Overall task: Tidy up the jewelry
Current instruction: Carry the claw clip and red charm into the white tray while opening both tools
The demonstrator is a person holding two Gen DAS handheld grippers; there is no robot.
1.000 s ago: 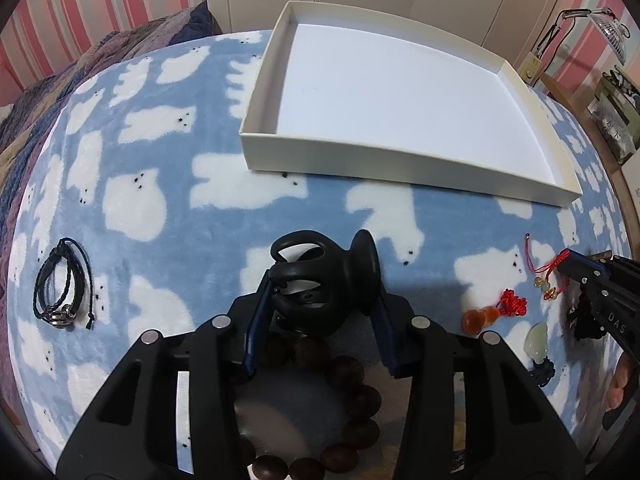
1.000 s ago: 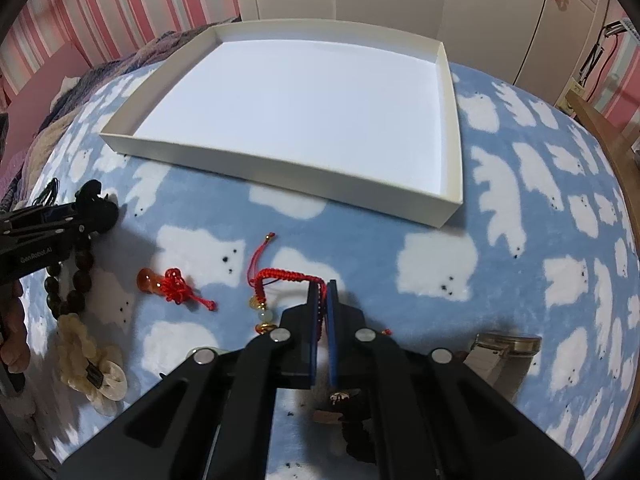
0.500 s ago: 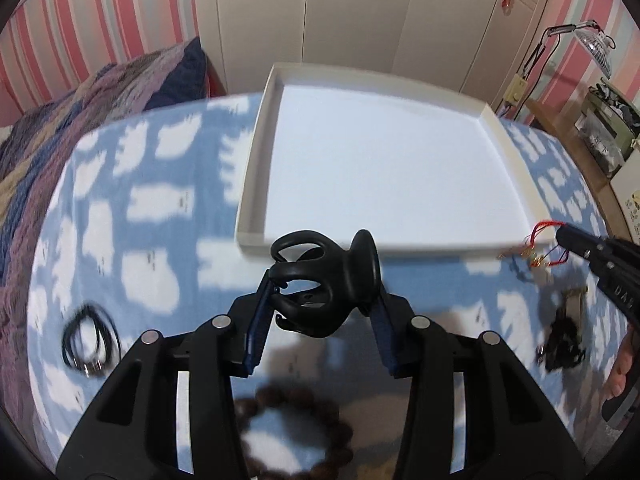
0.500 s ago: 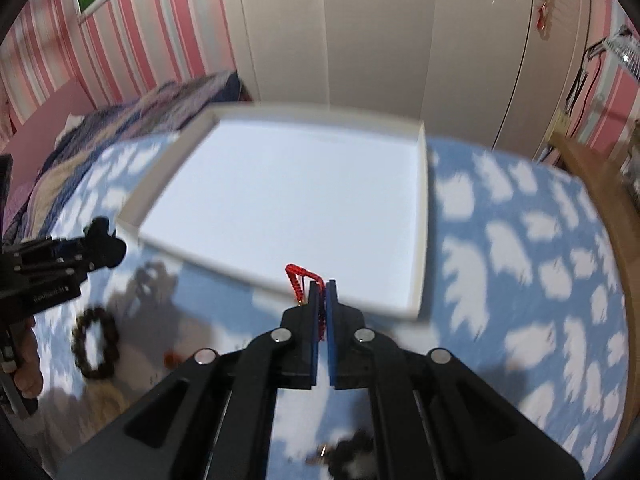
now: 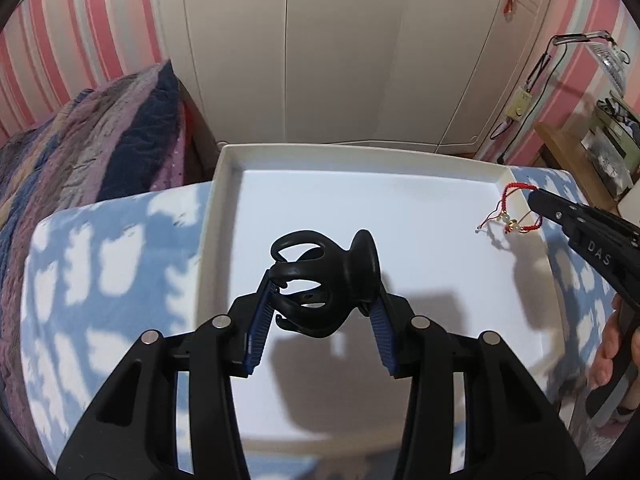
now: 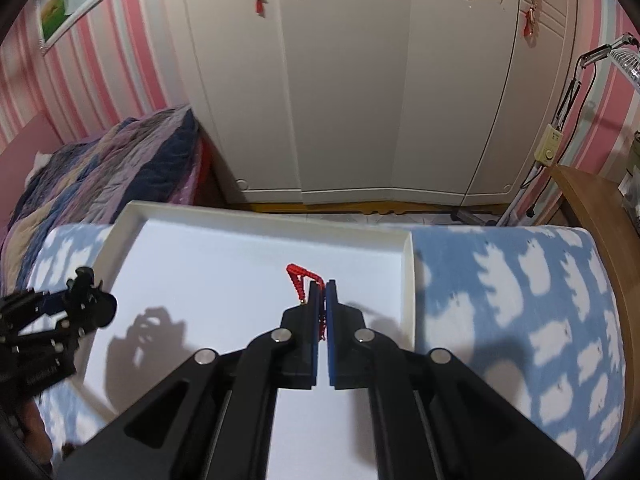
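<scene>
My left gripper point(image 5: 320, 304) is shut on a black hair claw clip point(image 5: 320, 276) and holds it above the left part of the white tray point(image 5: 224, 168). My right gripper point(image 6: 323, 285) is shut on a red cord bracelet point(image 6: 298, 276) with small gold and pale beads. It hangs over the tray's right side point(image 6: 406, 276). In the left wrist view the bracelet point(image 5: 506, 216) dangles from the right gripper point(image 5: 534, 196) near the tray's far right corner. In the right wrist view the left gripper point(image 6: 90, 300) with the clip point(image 6: 86, 296) is at the left.
The tray lies on a blue blanket with white bear shapes point(image 6: 520, 300). A striped quilt point(image 5: 80, 140) is at the left. White wardrobe doors point(image 6: 360, 80) stand behind. A wooden desk edge point(image 6: 592, 208) is at the right.
Both grippers have lifted and moved forward from the blanket to over the tray, carrying the clip and the red bracelet. The other jewelry on the blanket has dropped out of view.
</scene>
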